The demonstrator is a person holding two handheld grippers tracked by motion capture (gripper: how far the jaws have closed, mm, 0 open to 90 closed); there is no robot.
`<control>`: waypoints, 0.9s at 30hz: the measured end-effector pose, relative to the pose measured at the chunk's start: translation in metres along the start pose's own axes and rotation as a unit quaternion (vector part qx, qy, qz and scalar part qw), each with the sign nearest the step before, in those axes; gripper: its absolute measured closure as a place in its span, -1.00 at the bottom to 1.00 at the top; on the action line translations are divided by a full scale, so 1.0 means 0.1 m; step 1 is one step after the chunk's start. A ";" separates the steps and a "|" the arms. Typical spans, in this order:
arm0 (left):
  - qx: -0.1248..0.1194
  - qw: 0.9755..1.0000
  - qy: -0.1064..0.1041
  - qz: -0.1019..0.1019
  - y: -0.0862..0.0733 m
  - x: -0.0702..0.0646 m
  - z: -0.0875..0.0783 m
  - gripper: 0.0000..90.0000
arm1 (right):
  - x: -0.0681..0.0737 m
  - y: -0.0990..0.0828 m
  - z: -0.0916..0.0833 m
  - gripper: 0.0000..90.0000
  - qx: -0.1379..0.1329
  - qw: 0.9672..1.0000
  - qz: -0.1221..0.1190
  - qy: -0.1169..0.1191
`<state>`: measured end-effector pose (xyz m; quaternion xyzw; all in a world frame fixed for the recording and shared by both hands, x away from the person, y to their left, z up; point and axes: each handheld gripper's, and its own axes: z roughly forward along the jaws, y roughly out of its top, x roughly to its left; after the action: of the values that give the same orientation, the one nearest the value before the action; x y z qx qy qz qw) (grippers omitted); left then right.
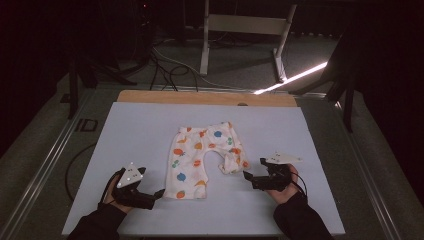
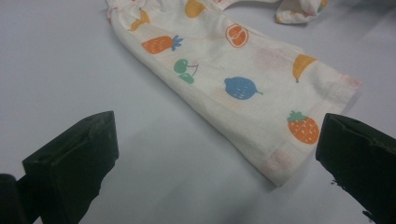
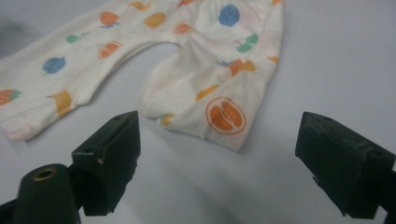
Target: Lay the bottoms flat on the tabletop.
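High view: small cream cotton trousers with fruit print (image 1: 202, 157) flat mid-table, legs toward near edge. Left gripper (image 1: 159, 194) just beside straight leg hem; right gripper (image 1: 254, 170) near crumpled leg. Both jaws spread, empty.

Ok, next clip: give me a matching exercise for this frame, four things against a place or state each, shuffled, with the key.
Things:
1. left gripper
2. right gripper
3. baby trousers
4. wooden board

Places or states:
A. lying flat mid-table, one leg end crumpled
B. open, by the crumpled leg end
C. along the table's far edge
D. open, by the straight leg's hem

Pairs: 1-D, 2-B, 3-A, 4-C
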<state>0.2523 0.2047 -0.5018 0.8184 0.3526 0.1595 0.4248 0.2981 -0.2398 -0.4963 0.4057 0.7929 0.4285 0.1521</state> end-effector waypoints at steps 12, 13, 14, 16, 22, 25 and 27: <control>-0.011 1.000 -0.008 0.013 0.04 -0.06 -0.02 -1.00 | 0.03 -0.02 0.20 -0.19 0.051 0.997 0.013 -0.054; -0.010 1.000 -0.008 0.012 0.04 -0.06 -0.02 -1.00 | 0.02 -0.02 0.22 -0.14 0.058 0.996 0.020 -0.066; -0.010 1.000 -0.006 0.012 0.04 -0.06 -0.02 -1.00 | 0.01 -0.02 0.23 -0.10 0.062 0.995 0.024 -0.068; -0.009 1.000 -0.009 0.012 0.04 -0.06 -0.02 -1.00 | -0.01 -0.03 0.25 0.02 0.071 0.994 0.031 -0.073; -0.008 1.000 -0.013 0.015 0.04 -0.07 -0.01 -1.00 | 0.04 -0.03 0.34 0.11 0.081 0.995 0.022 -0.044; -0.005 1.000 -0.016 0.018 0.04 -0.08 0.00 -1.00 | 0.09 -0.01 0.39 0.16 0.086 0.995 0.008 -0.040; -0.006 1.000 -0.017 0.018 0.04 -0.08 0.00 -1.00 | 0.11 0.01 0.41 0.36 0.086 0.996 0.011 -0.038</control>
<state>0.2483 0.1974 -0.4985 0.8248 0.3299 0.1552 0.4322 0.3160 -0.2079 -0.5180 0.4419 0.8160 0.3447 0.1414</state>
